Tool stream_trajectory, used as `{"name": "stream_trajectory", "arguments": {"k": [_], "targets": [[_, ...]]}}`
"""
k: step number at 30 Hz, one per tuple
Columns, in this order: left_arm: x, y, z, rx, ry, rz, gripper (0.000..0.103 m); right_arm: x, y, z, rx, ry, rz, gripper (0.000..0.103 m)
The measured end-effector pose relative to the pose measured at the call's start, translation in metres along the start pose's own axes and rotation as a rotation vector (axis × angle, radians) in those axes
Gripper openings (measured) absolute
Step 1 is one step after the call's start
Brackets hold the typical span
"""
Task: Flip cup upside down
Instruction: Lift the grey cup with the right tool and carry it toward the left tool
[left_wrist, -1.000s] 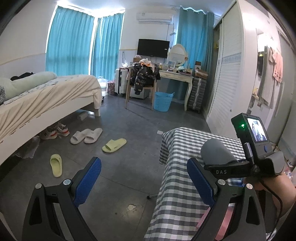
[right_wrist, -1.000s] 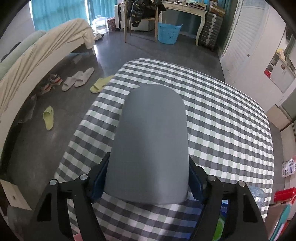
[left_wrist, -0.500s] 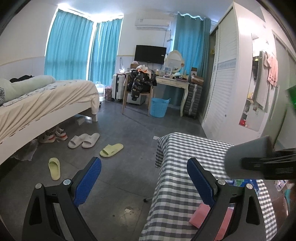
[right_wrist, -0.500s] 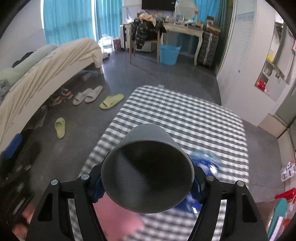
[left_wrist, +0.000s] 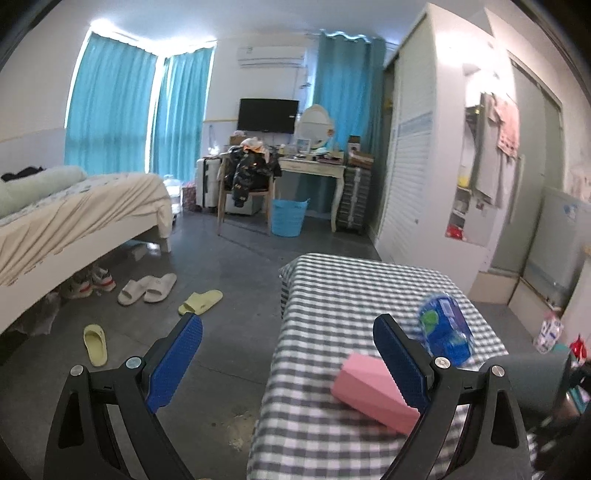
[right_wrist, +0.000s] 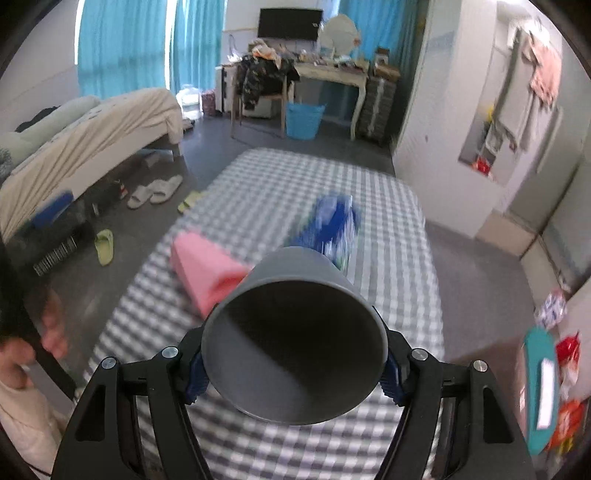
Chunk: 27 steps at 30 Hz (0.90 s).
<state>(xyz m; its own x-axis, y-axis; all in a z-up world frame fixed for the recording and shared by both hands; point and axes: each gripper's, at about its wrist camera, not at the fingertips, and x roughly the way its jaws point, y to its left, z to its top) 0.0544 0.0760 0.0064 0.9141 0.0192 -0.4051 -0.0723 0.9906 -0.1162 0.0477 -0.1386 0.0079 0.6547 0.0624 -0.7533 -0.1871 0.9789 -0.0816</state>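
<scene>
My right gripper is shut on a grey cup, held in the air over the checked table. The cup's open mouth faces the camera and its dark inside shows; its closed base points away. The cup also shows at the right edge of the left wrist view, blurred. My left gripper is open and empty, held at the table's left front corner, with its right finger over the cloth.
A pink block and a blue packet lie on the checked table. Bed, slippers and floor lie to the left. A wardrobe stands to the right.
The right gripper has turned the cup from base-up over the table to mouth facing the camera, and lifted it back. The pink block and blue packet have come into view. The left gripper stays open.
</scene>
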Motion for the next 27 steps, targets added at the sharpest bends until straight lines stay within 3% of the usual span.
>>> {"name": "stream_trajectory", "arguments": {"k": [10,18,22,24,27], "targets": [[-0.028,-0.012,-0.036,0.009,0.062,-0.047,0.096,-0.001,0.009,-0.075,0.013,-0.046,-0.052,0.071],[-0.057,-0.034,-0.068,0.081,0.106,0.004,0.096,-0.004,-0.005,-0.088,0.055,-0.06,0.019,0.072],[-0.068,-0.044,-0.074,0.107,0.123,0.035,0.096,-0.02,-0.018,-0.09,0.094,-0.11,0.074,0.087],[-0.072,-0.049,-0.074,0.109,0.149,0.07,0.096,-0.034,-0.026,-0.088,0.117,-0.133,0.098,0.087],[-0.075,-0.065,-0.071,0.133,0.188,0.082,0.096,-0.049,-0.041,-0.079,0.108,-0.118,0.094,0.096]]}}
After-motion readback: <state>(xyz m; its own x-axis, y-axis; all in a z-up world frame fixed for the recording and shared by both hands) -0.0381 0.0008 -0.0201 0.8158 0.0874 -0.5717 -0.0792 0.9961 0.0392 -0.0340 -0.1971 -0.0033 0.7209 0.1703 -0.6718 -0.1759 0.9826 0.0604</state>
